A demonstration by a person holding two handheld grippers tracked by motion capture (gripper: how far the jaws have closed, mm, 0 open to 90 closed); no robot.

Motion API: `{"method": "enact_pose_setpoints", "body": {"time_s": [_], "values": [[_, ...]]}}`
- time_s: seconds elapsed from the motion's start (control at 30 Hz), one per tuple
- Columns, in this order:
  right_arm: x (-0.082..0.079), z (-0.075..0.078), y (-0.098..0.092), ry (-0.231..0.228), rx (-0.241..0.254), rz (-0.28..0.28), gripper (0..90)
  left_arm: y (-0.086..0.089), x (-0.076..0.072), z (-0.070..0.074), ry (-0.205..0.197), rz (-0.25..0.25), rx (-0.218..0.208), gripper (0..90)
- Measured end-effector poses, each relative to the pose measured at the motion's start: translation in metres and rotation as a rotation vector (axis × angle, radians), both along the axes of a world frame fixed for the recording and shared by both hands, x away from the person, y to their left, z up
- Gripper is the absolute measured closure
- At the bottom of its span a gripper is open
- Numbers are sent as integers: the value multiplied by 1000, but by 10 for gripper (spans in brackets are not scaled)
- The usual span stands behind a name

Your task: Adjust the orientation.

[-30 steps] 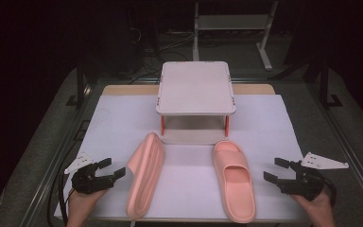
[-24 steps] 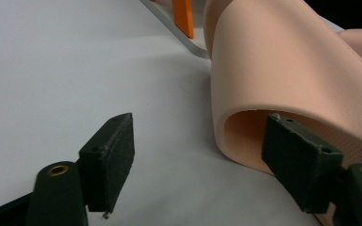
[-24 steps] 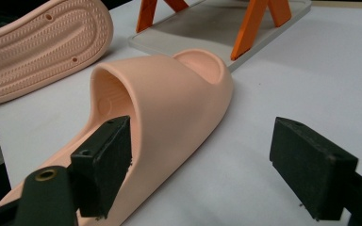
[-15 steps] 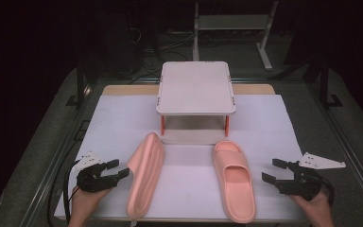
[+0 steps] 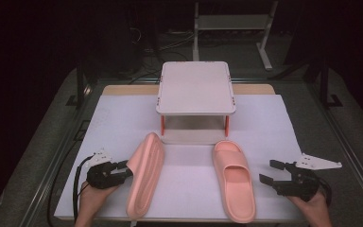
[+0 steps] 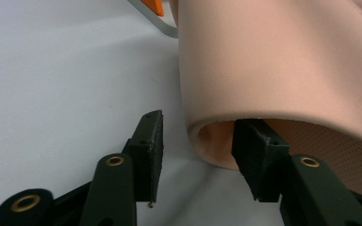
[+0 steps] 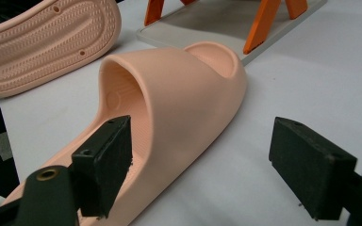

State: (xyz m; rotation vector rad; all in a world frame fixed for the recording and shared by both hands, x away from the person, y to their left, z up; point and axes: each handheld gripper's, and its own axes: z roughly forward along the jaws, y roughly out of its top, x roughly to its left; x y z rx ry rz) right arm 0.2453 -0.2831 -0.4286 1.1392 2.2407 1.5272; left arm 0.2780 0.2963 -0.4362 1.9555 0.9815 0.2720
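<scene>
Two pink slippers lie on the white table cover. The left slipper (image 5: 145,177) is tipped on its side, sole facing right. My left gripper (image 5: 125,169) is at its left edge, and its jaws have just been closing. In the left gripper view the strap edge of that slipper (image 6: 283,61) sits between the jaws of the left gripper (image 6: 200,125): one jaw is under the strap and the other stands a little apart outside it. The right slipper (image 5: 234,184) lies upright. My right gripper (image 5: 269,171) is open just right of it, and its jaws (image 7: 207,155) are wide beside the slipper (image 7: 184,99).
A small white stand (image 5: 196,87) with orange legs (image 7: 264,23) stands behind the slippers at the table's middle. The white cover (image 5: 274,127) spreads to both sides. Dark floor and a metal rack lie beyond the table's far edge.
My left gripper has moved right, up to the tipped slipper, and its jaws have narrowed around the strap edge. The right gripper and both slippers have stayed put.
</scene>
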Motion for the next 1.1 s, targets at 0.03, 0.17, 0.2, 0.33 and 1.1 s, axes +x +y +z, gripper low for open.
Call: {"method": "enact_pose_setpoints", "body": {"time_s": [0.03,0.17,0.2,0.33,1.1], "values": [[1,-1,1,4,-2,1,213,0,1,0,2,-1,2,555],[0,-1,3,5,-8,9,214,-2,2,0,4,-8,-5,602],[0,-1,4,3,-11,12,214,-2,2,0,4,-7,-5,609],[-1,-1,4,5,-8,13,214,-4,3,0,8,0,-17,609],[0,-3,8,16,-28,33,218,-15,-3,10,-57,-11,-82,593]]}}
